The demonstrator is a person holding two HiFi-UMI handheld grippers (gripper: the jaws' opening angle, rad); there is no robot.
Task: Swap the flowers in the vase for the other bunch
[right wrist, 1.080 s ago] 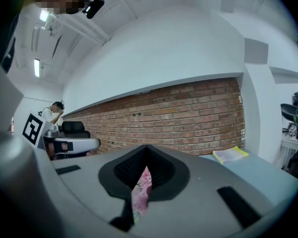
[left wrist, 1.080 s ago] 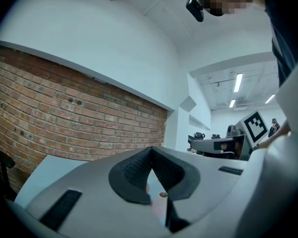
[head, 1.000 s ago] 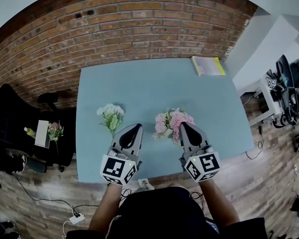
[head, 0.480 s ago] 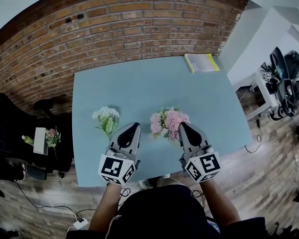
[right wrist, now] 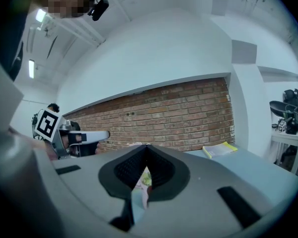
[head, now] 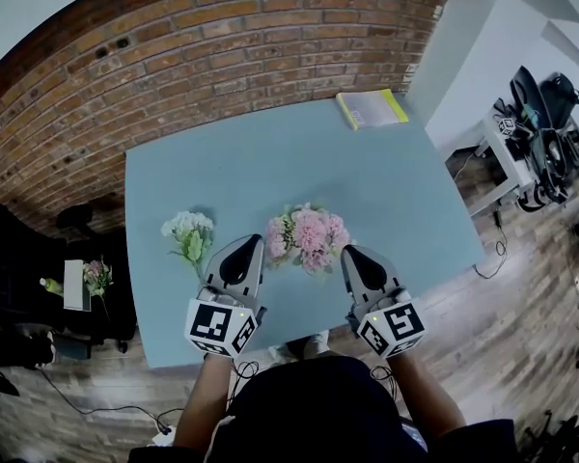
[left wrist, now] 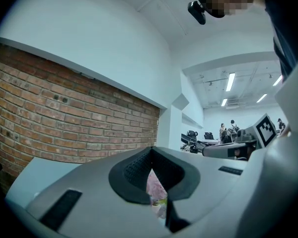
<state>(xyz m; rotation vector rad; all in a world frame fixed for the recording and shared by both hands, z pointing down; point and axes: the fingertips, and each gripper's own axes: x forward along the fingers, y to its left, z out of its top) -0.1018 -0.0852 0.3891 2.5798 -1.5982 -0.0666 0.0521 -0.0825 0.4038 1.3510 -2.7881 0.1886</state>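
A pink bunch of flowers [head: 306, 237] stands in the middle of the light blue table [head: 270, 162]; the vase under it is hidden by the blooms. A white bunch with green leaves [head: 186, 233] lies on the table to its left. My left gripper [head: 243, 252] is shut and empty, just left of the pink bunch. My right gripper [head: 354, 257] is shut and empty, just right of it. Pink petals [left wrist: 154, 187] show through the slit of the left gripper's closed jaws, and pale flowers [right wrist: 142, 182] show through the right's.
A yellow-edged book [head: 372, 109] lies at the table's far right corner. A brick wall [head: 222, 37] runs behind the table. A black chair with a small bouquet [head: 95, 278] stands at the left, and black equipment [head: 545, 133] sits at the right.
The view has shifted, so the table and flowers sit further left in the frame. Both grippers have come a little closer to the pink bunch, still shut.
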